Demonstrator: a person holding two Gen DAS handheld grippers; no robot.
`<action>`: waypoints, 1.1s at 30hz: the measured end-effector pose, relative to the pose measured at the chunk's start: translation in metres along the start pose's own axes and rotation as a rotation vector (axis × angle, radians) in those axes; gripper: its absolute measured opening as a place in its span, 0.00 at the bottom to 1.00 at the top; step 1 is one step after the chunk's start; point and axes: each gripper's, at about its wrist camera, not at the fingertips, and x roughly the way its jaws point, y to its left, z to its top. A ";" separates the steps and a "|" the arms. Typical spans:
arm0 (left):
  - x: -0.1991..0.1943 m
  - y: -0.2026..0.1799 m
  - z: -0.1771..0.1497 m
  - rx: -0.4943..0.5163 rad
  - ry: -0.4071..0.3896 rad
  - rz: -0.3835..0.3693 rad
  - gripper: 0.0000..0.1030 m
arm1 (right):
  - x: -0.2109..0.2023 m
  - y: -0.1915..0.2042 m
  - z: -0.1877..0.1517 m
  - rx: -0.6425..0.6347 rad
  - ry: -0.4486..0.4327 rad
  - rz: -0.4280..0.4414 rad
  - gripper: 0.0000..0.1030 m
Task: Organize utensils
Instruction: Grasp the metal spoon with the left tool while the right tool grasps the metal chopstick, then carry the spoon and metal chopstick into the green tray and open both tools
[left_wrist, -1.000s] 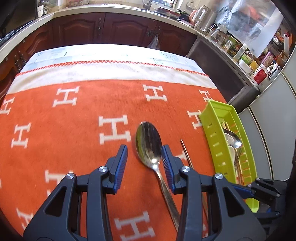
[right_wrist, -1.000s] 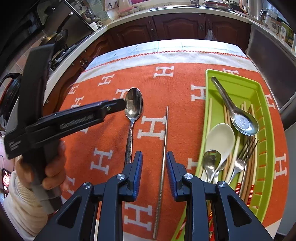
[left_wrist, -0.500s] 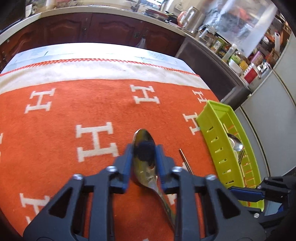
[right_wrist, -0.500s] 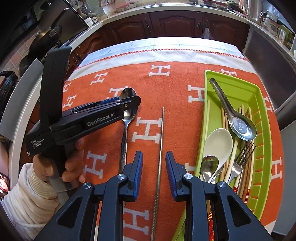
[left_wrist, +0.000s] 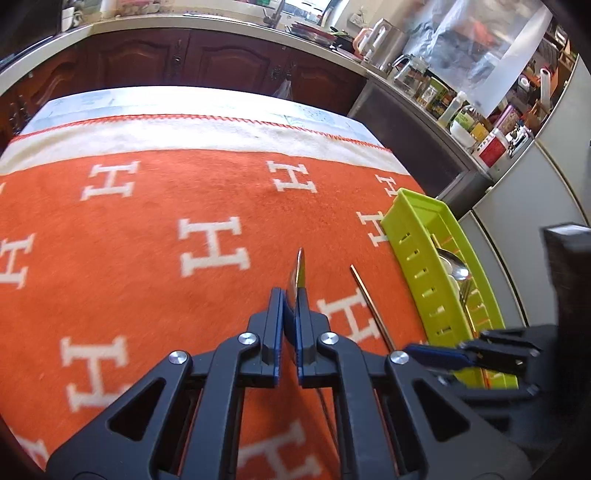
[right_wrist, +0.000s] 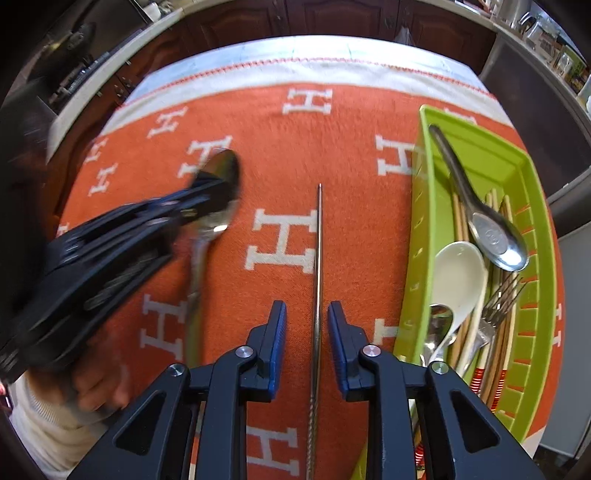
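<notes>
My left gripper (left_wrist: 290, 295) is shut on the bowl of a metal spoon (left_wrist: 298, 269), which stands on edge between the pads. In the right wrist view that same spoon (right_wrist: 216, 221) is blurred, its handle trailing toward the near edge over the orange cloth (right_wrist: 288, 155). A thin metal chopstick (right_wrist: 318, 258) lies on the cloth between the pads of my right gripper (right_wrist: 306, 321). Those jaws are closing and do not touch it. The green tray (right_wrist: 532, 206) on the right holds spoons, a fork and wooden chopsticks.
A person's hand and cream sleeve (right_wrist: 55, 424) hold the left gripper at the lower left. Dark kitchen cabinets (left_wrist: 229, 62) and a cluttered counter (left_wrist: 461, 110) ring the table. The tray (left_wrist: 406, 229) sits near the table's right edge.
The left gripper shut on the spoon's bowl and the spoon tipped up on its edge. The right gripper sank closer to the metal chopstick and its jaws narrowed around it.
</notes>
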 end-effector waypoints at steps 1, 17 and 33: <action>-0.007 0.003 -0.003 -0.011 -0.001 -0.003 0.03 | 0.003 0.001 0.001 0.000 0.007 -0.015 0.20; -0.045 0.032 -0.042 -0.108 0.019 -0.038 0.03 | 0.019 0.013 0.031 0.008 0.071 -0.004 0.14; -0.070 0.039 -0.055 -0.141 0.007 -0.040 0.03 | 0.010 0.031 -0.023 -0.072 -0.044 -0.003 0.14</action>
